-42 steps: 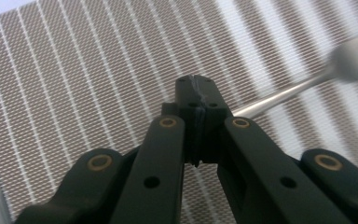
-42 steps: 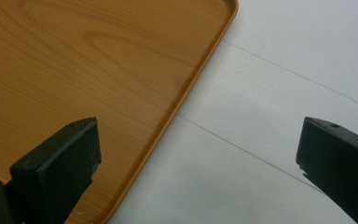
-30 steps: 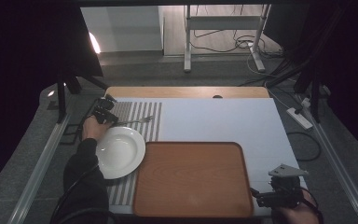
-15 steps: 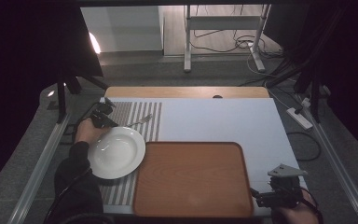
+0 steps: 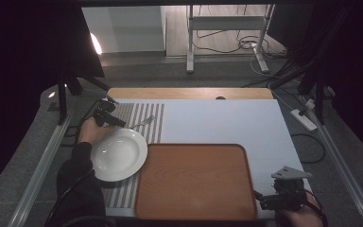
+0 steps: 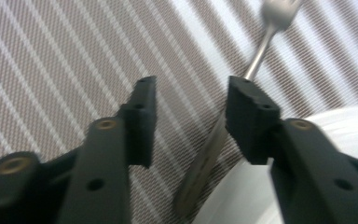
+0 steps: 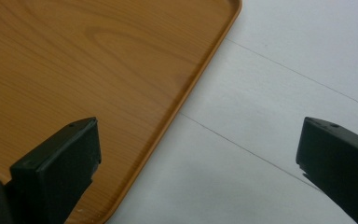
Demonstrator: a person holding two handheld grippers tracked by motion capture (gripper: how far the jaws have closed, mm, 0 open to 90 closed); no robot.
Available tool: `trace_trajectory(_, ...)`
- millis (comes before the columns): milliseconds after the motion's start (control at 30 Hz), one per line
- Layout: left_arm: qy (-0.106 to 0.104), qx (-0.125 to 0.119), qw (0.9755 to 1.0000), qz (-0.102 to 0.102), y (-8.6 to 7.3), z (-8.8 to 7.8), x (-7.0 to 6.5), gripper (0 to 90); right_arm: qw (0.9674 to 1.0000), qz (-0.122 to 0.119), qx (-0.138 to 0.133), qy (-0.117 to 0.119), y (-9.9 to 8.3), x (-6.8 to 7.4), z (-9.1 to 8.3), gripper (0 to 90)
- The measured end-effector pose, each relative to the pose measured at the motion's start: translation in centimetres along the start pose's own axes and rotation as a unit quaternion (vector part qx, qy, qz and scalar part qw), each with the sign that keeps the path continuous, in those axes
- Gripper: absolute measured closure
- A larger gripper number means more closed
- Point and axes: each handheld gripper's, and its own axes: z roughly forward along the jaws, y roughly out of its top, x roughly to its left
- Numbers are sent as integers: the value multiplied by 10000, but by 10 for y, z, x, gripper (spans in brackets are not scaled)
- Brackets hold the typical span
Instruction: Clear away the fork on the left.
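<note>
A silver fork lies on a grey striped placemat beyond a white plate. My left gripper is at the fork's handle end, held by a hand in a dark sleeve. In the left gripper view, its jaws have just been opening and the left gripper stands open. The fork handle lies on the mat between the jaws, close to the right one, with the plate beside it. My right gripper rests open at the table's near right corner. The right gripper spans the tray's edge.
A wooden tray lies bare in the near middle of the pale table, its corner in the right gripper view. Metal rails run along both table sides. A power strip and cables lie on the floor to the right.
The left hand and forearm have shifted slightly beside the plate. Fork, plate, tray and right gripper lie where they were.
</note>
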Motion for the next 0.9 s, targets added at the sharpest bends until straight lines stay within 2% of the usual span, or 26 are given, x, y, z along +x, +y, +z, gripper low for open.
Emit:
trace_trajectory(33,23,-80,9999,79,4,1,-4,360,10000,2,-7,2,0,0,0,4)
trace_trajectory(133,28,-183,9998,65,9,4,-10,217,10000,4,-9,3,0,0,0,4)
trace_trajectory(200,-23,-185,9998,56,11,5,-12,183,10000,3,-11,1,0,0,0,4)
trace_trajectory(233,-59,-204,9998,68,14,7,-14,106,10000,3,-16,1,0,0,0,4)
trace_trajectory(267,-87,-211,9997,78,16,9,-16,69,10000,3,-16,1,0,0,0,4)
trace_trajectory(367,-108,-223,9996,97,19,12,-19,10,10000,3,-18,3,0,0,0,4)
trace_trajectory(467,14,-120,9996,241,24,18,-26,0,10000,6,-18,4,0,0,0,4)
trace_trajectory(633,83,54,9993,360,29,27,-32,0,10000,7,-17,7,0,0,0,4)
trace_trajectory(800,149,228,9989,383,33,37,-36,0,10000,8,-17,11,0,0,0,4)
trace_trajectory(900,331,378,9980,379,34,43,-37,1,10000,8,-13,13,0,0,0,4)
